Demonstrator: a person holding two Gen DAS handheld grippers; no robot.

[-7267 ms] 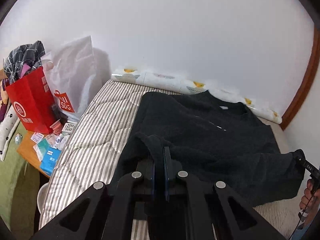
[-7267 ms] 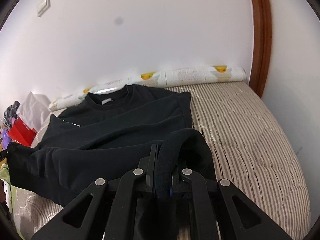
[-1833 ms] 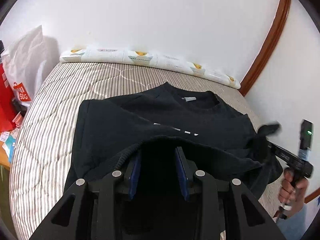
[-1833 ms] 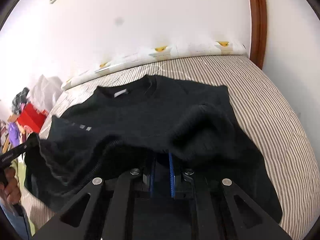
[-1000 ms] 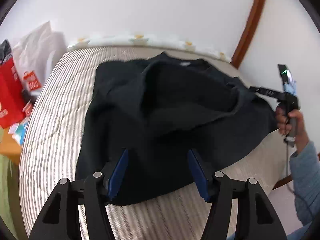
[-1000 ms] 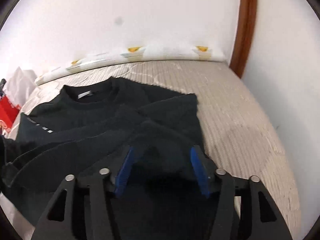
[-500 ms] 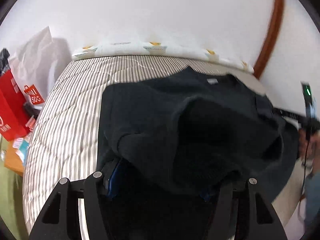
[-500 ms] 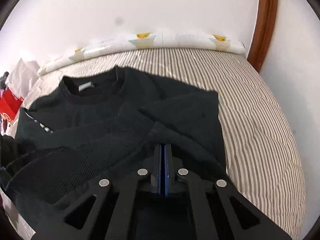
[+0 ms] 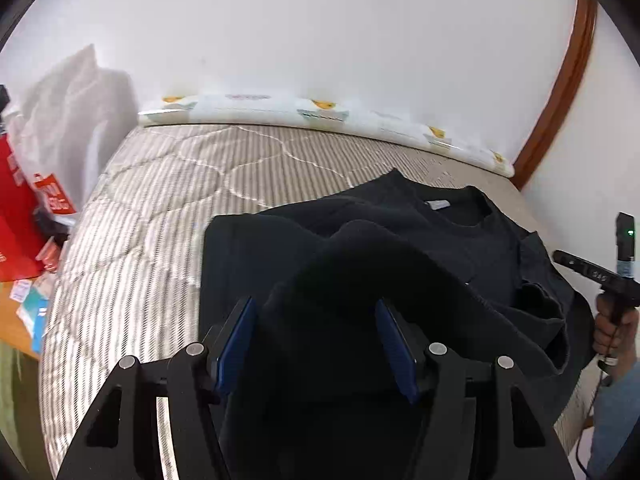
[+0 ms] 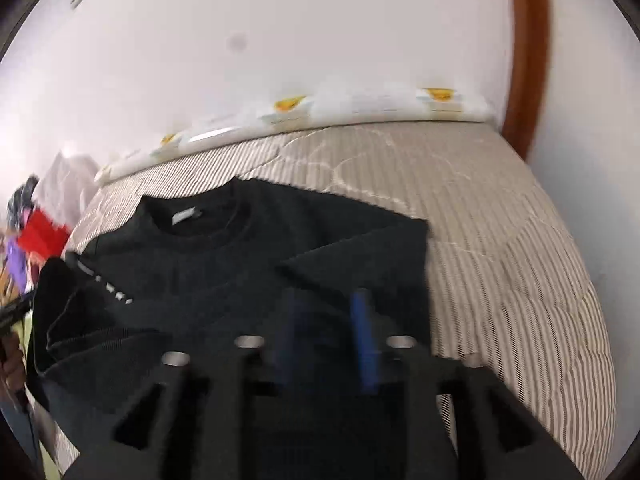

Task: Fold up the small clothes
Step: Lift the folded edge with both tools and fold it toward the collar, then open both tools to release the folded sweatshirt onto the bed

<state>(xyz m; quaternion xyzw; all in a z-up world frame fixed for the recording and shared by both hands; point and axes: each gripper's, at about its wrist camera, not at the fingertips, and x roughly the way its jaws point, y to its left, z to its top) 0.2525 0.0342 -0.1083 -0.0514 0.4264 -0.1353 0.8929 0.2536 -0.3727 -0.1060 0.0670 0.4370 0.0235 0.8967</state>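
Observation:
A black sweatshirt (image 9: 420, 248) lies on the striped bed, collar and white label toward the wall; it also shows in the right wrist view (image 10: 248, 256). My left gripper (image 9: 316, 320) is open, its blue pads wide apart, and a raised fold of the black fabric bulges between them. My right gripper (image 10: 326, 324) is open with a narrower gap, over the sweatshirt's right part; the view is blurred. The right gripper also shows at the right edge of the left wrist view (image 9: 592, 276), held in a hand.
The striped quilted mattress (image 9: 160, 208) stretches to a white wall with a rolled white cushion (image 9: 320, 116). A red bag (image 9: 16, 216) and a white plastic bag (image 9: 68, 120) stand left of the bed. A brown door frame (image 10: 524, 60) stands at the right.
My right gripper has opened from shut and let go of the fabric. My left gripper stays open and the raised fold has shifted, now showing both blue pads.

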